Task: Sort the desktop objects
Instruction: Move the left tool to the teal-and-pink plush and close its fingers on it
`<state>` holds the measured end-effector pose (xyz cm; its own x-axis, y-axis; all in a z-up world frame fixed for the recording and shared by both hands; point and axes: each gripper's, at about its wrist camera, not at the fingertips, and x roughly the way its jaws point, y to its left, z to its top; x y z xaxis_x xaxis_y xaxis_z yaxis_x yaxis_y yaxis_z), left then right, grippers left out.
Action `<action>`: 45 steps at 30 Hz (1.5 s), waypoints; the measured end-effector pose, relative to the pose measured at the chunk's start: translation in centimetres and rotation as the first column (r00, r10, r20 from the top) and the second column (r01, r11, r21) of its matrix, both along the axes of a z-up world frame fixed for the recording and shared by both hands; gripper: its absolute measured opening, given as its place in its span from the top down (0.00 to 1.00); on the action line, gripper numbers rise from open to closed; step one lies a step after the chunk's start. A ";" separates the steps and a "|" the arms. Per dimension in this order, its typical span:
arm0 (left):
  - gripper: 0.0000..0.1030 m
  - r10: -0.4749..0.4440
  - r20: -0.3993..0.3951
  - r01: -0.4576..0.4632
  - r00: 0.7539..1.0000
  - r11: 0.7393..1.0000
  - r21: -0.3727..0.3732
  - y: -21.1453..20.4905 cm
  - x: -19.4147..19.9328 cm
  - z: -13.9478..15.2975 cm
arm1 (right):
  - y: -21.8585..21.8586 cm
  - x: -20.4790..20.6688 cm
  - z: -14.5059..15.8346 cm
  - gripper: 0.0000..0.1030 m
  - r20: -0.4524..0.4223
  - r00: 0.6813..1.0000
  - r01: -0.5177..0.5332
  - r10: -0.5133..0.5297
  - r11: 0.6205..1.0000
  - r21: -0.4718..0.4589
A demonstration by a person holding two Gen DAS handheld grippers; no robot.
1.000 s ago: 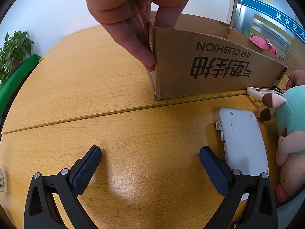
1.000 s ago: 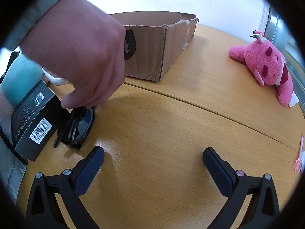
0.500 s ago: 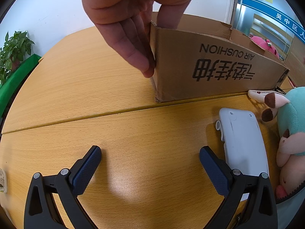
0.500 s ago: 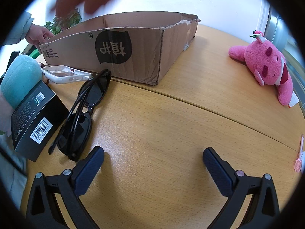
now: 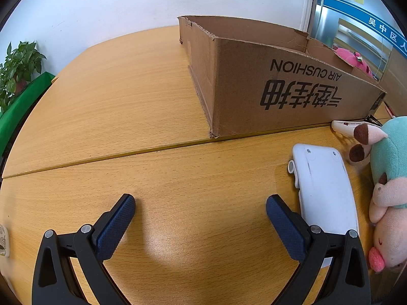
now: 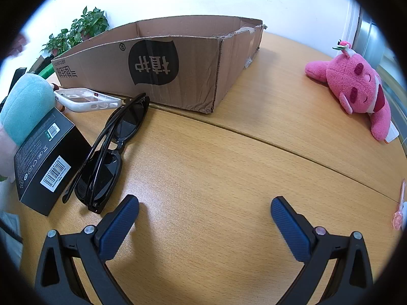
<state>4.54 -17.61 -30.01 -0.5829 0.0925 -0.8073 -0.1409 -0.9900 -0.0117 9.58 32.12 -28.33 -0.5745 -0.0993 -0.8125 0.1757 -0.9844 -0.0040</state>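
Note:
A shallow open cardboard box stands on the wooden table. My left gripper is open and empty above bare table; a white flat device lies by its right finger, beside a teal plush. My right gripper is open and empty. To its left lie folded black sunglasses, a black carton, a white phone case and the teal plush. A pink plush lies at the right.
A small pink item lies at the table's right edge. Potted plants stand beyond the table at the left. A white wall is behind the box. A seam runs across the tabletop.
The hand on the box corner has let go and left the left wrist view. The hand over the sunglasses withdrew, leaving them on the table. Both grippers stayed still.

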 end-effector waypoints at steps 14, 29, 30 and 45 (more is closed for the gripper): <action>0.00 0.001 0.000 -0.001 1.000 1.000 0.000 0.0 0.0 0.0 | -2.3 0.9 2.5 0.01 0.236 0.972 0.012 -0.011 1.000 -0.004; 0.00 0.014 0.110 -0.012 0.994 1.000 -0.016 0.4 -0.6 0.9 | -14.5 1.9 21.6 0.01 -0.109 0.994 -0.045 0.034 0.995 -0.094; 0.00 0.021 0.142 -0.020 0.990 1.000 -0.005 0.6 -0.5 1.2 | -15.1 1.4 21.7 0.01 -0.099 0.994 -0.050 0.040 0.994 -0.101; 0.01 -0.159 0.168 0.104 0.973 0.949 0.299 9.8 6.8 11.7 | -19.0 -0.9 22.9 0.01 -0.017 1.000 -0.011 0.008 0.976 -0.219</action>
<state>11.31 -7.82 -18.31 -0.3906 0.4009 -0.8286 -0.2373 -0.9136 -0.3302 8.68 13.12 -5.40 -0.5853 -0.2794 -0.7612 0.1868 -0.9600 0.2088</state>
